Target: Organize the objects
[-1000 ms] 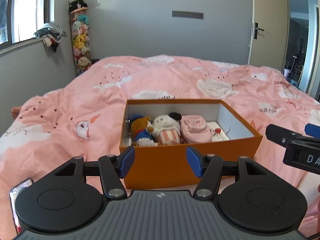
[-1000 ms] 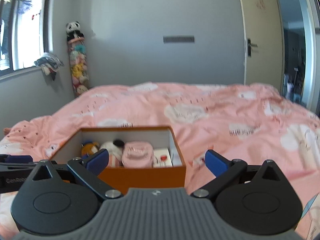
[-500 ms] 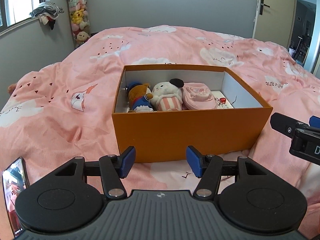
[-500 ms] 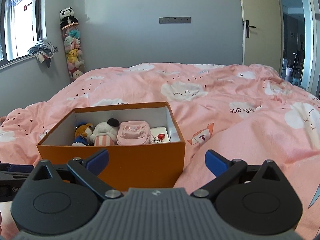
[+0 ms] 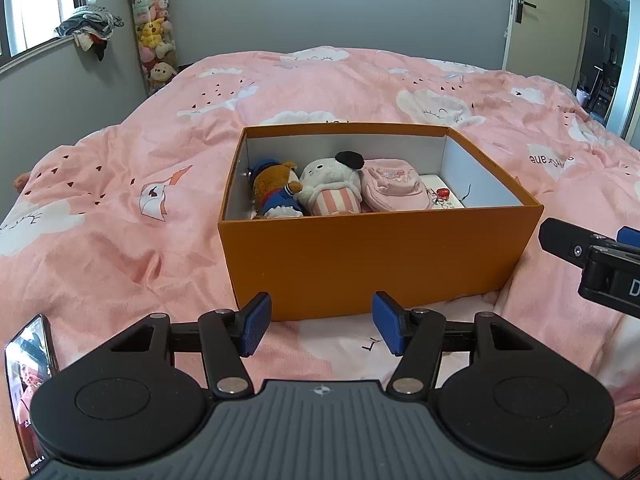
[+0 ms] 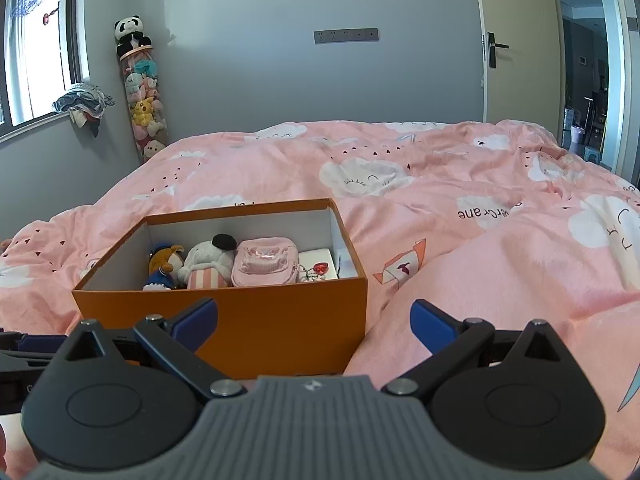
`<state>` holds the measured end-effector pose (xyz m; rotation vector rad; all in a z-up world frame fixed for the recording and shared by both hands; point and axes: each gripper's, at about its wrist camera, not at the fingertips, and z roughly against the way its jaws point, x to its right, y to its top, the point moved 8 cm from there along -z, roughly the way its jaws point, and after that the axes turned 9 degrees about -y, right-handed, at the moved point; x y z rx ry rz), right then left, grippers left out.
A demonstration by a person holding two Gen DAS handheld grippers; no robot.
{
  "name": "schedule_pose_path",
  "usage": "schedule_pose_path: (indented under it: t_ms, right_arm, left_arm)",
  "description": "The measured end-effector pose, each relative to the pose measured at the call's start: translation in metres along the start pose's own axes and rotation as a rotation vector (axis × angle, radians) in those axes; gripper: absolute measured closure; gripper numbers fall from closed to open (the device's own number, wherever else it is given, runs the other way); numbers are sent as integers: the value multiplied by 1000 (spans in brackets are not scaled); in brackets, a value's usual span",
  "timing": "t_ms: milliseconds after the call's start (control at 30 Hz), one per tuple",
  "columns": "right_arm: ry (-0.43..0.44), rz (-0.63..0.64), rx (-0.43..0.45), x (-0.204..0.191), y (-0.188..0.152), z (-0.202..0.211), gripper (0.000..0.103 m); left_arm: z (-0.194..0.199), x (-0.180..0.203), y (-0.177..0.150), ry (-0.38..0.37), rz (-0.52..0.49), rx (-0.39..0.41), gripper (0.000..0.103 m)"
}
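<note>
An open orange box [image 5: 372,264] sits on the pink bed; it also shows in the right wrist view [image 6: 280,324]. Inside lie a brown bear in blue [image 5: 276,194], a white plush with striped body [image 5: 330,188], a pink pouch [image 5: 394,190] and a white item with a red charm [image 5: 442,193]. My left gripper [image 5: 322,330] is open and empty, just in front of the box's near wall. My right gripper [image 6: 314,326] is open wide and empty, at the box's front right corner. Its tip shows at the right of the left wrist view [image 5: 572,246].
The pink duvet [image 6: 460,200] has a raised fold right of the box. A phone [image 5: 28,380] lies at the near left. A tall tube of plush toys [image 6: 142,108] stands by the far wall. A door [image 6: 516,44] is at the right.
Both grippers rose and tilted down, so the box sits lower in view and its contents show more. Both stay open and empty.
</note>
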<state>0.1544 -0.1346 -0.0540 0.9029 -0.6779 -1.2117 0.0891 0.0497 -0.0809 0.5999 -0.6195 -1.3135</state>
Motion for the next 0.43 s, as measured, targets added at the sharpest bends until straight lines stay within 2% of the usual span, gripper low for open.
schedule_pose_path:
  t_ms: [433]
  right_arm:
    - [-3, 7, -15, 0, -2, -3, 1]
  left_arm:
    - [3, 1, 2, -7, 0, 16, 34]
